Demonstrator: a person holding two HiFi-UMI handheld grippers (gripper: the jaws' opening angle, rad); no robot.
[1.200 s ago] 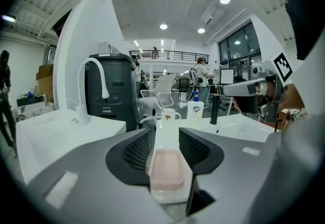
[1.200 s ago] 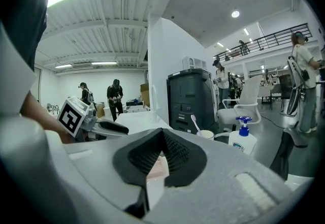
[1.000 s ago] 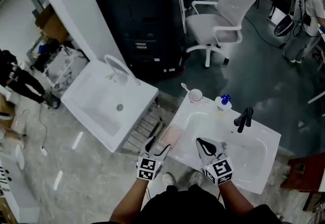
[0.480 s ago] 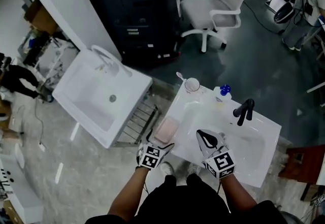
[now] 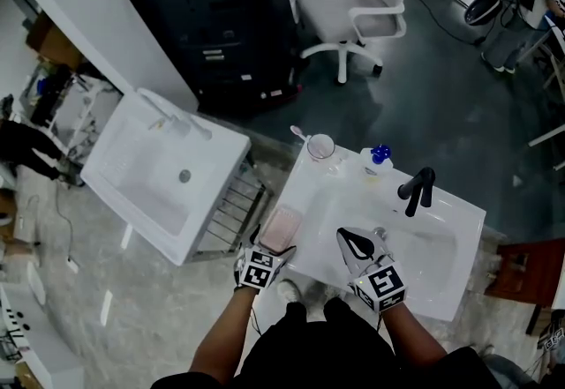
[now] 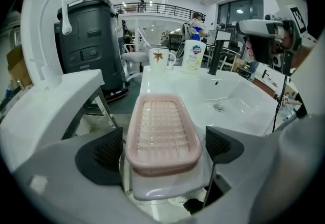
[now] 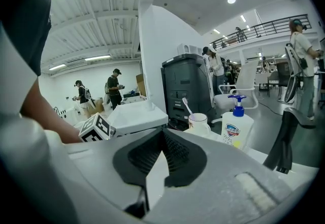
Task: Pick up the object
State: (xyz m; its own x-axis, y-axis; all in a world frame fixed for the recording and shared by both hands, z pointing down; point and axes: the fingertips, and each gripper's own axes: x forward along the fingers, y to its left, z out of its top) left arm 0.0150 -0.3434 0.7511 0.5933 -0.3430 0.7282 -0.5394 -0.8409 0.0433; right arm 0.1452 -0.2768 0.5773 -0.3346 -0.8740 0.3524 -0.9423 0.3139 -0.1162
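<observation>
The pink soap dish (image 5: 281,228) lies at the left end of the white counter (image 5: 446,277), just below the middle of the head view. The left gripper (image 5: 272,248) hangs at that edge. In its own view the dish (image 6: 163,131) fills the centre between the jaws, which have just swung wide and eased in slightly. They stand apart on either side of it, pads clear of its rim. To the right, the right gripper (image 5: 355,244) hovers over the basin with its jaws together on nothing. Higher up, along the counter's far edge, stand a cup (image 5: 320,147), a soap bottle (image 5: 378,161) and a black faucet (image 5: 417,190).
</observation>
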